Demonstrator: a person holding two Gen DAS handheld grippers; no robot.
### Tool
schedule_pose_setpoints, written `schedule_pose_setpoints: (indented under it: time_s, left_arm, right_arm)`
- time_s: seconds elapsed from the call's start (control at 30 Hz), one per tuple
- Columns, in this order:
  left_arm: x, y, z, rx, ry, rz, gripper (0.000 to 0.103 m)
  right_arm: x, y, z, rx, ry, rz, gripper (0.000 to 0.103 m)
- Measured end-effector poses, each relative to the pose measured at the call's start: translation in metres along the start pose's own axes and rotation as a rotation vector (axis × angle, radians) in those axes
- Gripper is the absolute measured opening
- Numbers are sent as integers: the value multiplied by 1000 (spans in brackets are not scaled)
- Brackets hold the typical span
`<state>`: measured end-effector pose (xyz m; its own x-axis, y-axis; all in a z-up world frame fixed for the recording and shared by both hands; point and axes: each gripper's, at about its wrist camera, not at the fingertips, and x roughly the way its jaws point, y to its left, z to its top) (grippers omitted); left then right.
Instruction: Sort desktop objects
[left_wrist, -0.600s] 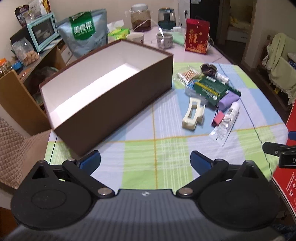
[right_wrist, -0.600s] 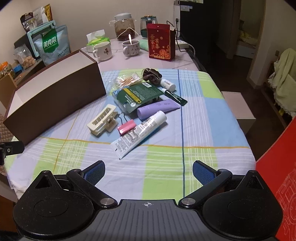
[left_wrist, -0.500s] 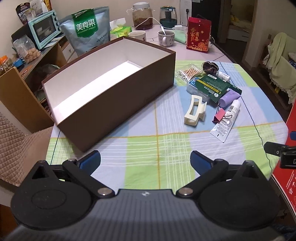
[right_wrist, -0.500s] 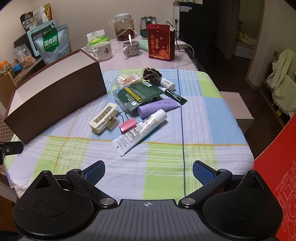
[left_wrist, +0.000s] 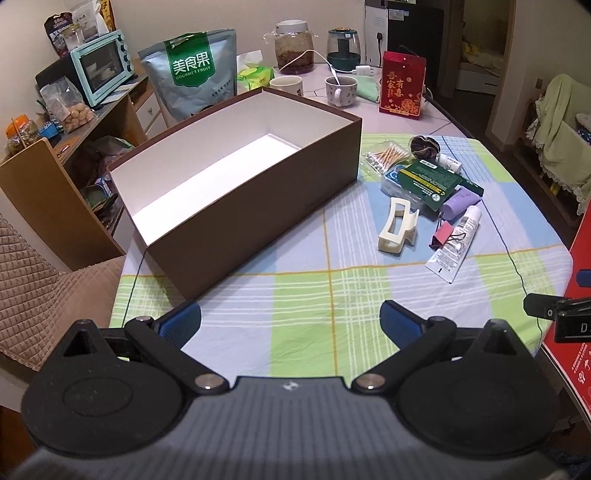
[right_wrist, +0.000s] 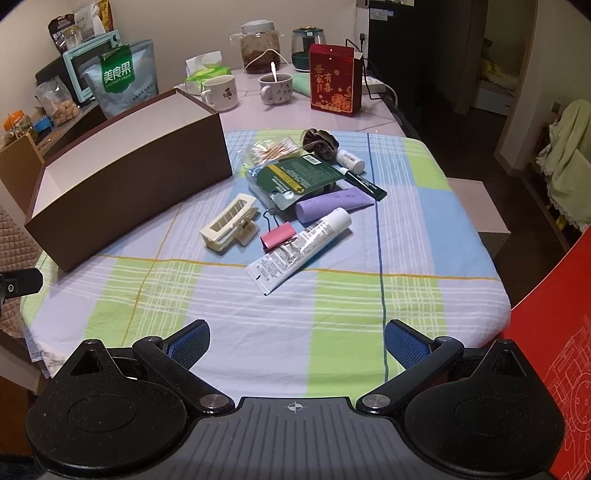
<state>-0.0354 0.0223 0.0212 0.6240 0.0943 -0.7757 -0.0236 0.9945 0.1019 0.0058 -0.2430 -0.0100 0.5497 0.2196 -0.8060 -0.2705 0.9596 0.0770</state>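
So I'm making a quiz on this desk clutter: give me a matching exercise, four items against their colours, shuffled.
Things:
1. hair claw clip
2. binder clip
3. squat tube
4. storage box outside

Colours:
a. lilac
b. brown
c. cream
d. pink

Pairs: 1-c, 2-d, 3-a, 4-b

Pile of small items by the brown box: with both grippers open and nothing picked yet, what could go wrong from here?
1. The green packet overlaps the purple tube and a clear pouch, so lifting one may drag the others.
2. The pink binder clip touches the white tube; a grasp could catch both.
3. The small white bottle lies on its side and may roll if nudged.
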Motion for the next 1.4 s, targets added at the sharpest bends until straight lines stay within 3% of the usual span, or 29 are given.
schedule_pose_setpoints:
  time_s: [1.4]
  left_arm:
    - [10, -1, 10, -32, 13, 7, 102]
  right_arm:
    - [6, 0, 23, -63, -6, 6, 103]
